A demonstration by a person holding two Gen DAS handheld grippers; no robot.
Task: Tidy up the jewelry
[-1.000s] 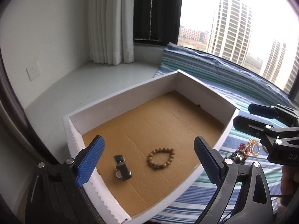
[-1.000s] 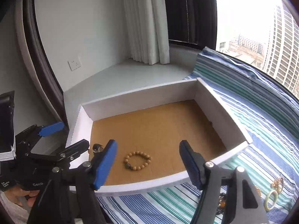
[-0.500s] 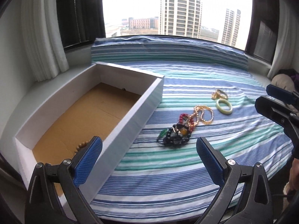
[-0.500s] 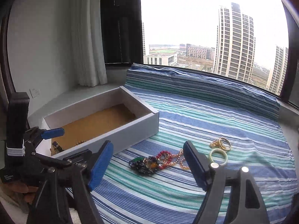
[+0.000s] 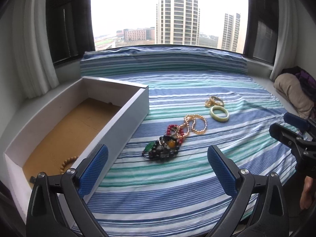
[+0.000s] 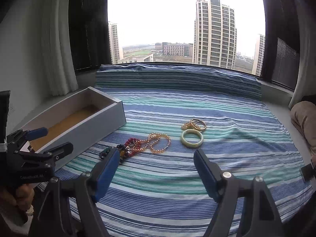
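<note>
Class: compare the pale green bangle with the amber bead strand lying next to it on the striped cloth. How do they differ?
The pale green bangle is one solid, smooth ring; the amber bead strand is many small beads. The bangle keeps a round shape; the strand lies in loose loops. The bangle lies apart; the strand touches the tangled pile. Both rest flat on the striped cloth.

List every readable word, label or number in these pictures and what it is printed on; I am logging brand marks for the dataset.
"GenoRobot AI", roughly: small blurred white print on the black body of the left gripper, seen from the right wrist camera; the exact letters are uncertain.
Nothing readable on the right gripper, the white box, the striped cloth or the jewelry.
</note>
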